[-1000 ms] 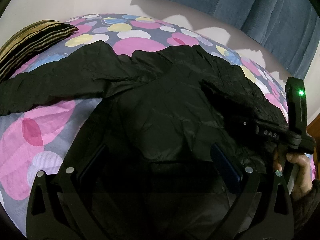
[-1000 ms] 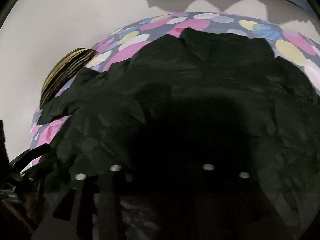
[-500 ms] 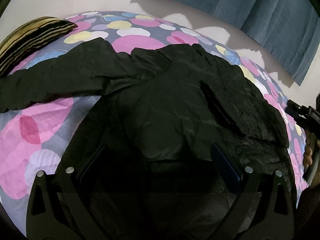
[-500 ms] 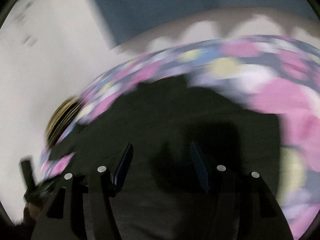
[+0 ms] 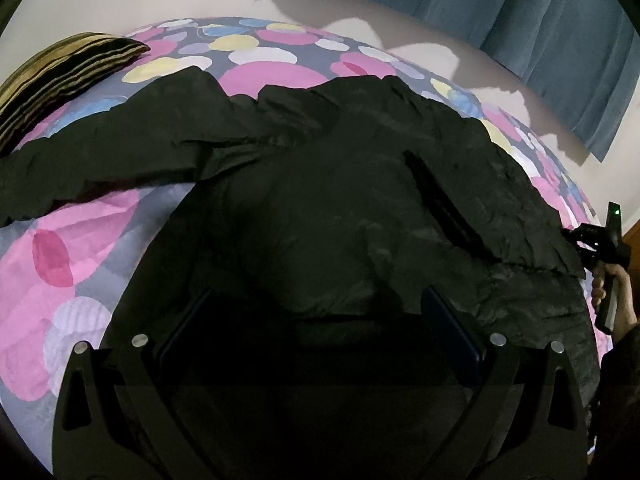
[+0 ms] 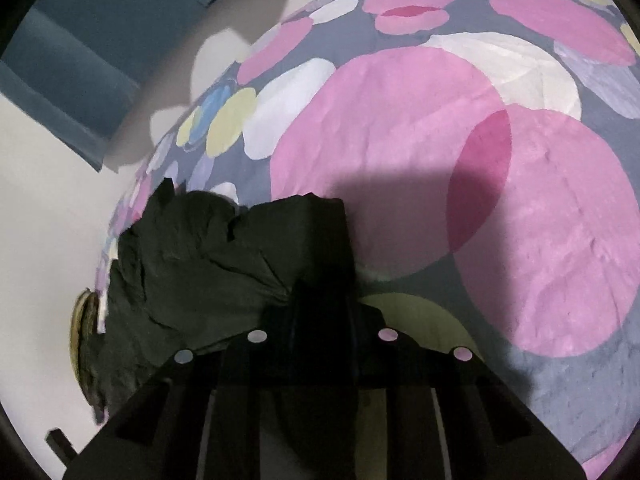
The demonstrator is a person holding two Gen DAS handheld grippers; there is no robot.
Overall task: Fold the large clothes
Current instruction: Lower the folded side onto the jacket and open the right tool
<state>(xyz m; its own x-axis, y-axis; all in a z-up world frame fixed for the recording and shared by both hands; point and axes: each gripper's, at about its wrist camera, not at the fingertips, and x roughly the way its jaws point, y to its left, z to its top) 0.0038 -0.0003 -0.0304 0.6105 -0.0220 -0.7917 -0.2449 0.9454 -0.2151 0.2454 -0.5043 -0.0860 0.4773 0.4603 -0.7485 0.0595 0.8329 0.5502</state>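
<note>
A large black jacket (image 5: 340,200) lies spread on a bed sheet (image 5: 72,248) printed with pink, white and yellow circles; one sleeve stretches out to the left. My left gripper (image 5: 316,320) hovers over the jacket's near part, jaws wide open, nothing pinched. At the jacket's right edge a hand (image 5: 612,292) holds my right gripper (image 5: 572,236). In the right wrist view the right gripper (image 6: 320,292) is closing, its jaws narrow, with the jacket's (image 6: 192,248) bunched edge between the fingers.
A striped gold and black pillow (image 5: 60,76) lies at the bed's far left corner. A blue curtain (image 5: 520,12) hangs on the pale wall behind the bed. Bare sheet (image 6: 520,200) stretches to the right of the jacket's edge.
The right gripper swept from above the jacket's middle to its right edge, rolled, and its jaws narrowed from open onto the fabric. The left gripper stayed where it was.
</note>
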